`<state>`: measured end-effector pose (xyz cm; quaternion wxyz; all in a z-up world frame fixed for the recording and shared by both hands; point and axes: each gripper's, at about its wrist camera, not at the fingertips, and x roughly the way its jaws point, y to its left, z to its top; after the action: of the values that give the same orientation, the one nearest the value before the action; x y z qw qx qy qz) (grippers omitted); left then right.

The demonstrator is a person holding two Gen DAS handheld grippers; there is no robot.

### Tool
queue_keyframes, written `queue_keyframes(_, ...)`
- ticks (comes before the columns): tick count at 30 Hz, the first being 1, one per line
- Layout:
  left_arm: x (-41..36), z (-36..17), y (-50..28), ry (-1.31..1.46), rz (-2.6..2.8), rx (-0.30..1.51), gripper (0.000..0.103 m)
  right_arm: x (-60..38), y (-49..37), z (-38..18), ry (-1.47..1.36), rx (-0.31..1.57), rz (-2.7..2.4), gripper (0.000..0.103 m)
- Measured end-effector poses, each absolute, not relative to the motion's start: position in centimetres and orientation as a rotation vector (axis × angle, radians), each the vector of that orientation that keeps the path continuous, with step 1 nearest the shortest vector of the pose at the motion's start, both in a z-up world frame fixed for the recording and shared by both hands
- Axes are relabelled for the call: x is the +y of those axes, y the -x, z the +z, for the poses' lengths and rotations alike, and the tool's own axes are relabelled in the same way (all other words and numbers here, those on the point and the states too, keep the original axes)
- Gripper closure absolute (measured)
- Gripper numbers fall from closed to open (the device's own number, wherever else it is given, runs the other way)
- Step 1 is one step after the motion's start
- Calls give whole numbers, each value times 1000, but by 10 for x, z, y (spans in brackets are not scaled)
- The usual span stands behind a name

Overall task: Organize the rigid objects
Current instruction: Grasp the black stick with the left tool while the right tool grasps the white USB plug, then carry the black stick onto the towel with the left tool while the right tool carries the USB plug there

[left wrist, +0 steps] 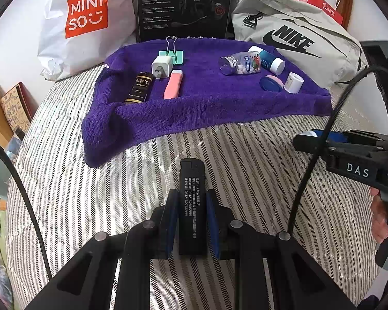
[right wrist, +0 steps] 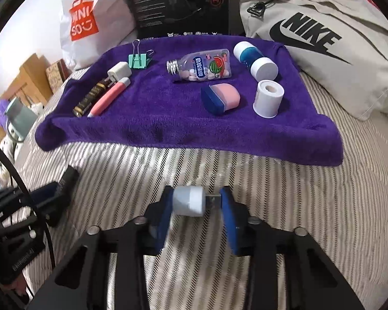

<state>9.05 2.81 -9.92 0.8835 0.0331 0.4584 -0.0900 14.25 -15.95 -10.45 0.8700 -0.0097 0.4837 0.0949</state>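
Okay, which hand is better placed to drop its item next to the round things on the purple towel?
Probably right: the right gripper, shut on the small USB light, faces the white roll and blue-pink case.

We see a striped bed (right wrist: 271,180), purple towel (right wrist: 183,118) spread on it, white shopping bag (left wrist: 72,25), black box (left wrist: 185,7), grey bag (left wrist: 297,44) behind.

Black lighter (left wrist: 192,206): I cannot see its rear end, hidden between the left gripper (left wrist: 192,222) pads; small white print only partly legible.
Right gripper (left wrist: 349,152): in the left wrist view, cut by the frame edge; held item mostly hidden, only a white-and-blue sliver shows.
Black box (left wrist: 185,5): top cropped, text too small to read.
Red bag (left wrist: 318,0): mostly behind the Nike bag (left wrist: 297,41).
Left-edge clutter (right wrist: 18,108): blurred, possibly cardboard boxes.
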Motion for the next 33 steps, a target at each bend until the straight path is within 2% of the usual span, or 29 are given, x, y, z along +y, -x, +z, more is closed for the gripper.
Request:
queue_keyframes(11, 26, -99, -87, -79, -182, 932, 82, -174, -132, -107, 88, 1014, 176, 67)
queue_keyframes(19, 45, -97, -86, 12, -221, 932, 82, -179, -131, -103, 87, 1011, 193, 67)
queue_keyframes(33, 41, -99, -85, -84, -155, 951, 82, -184, -125, -102, 44, 1008, 262, 67)
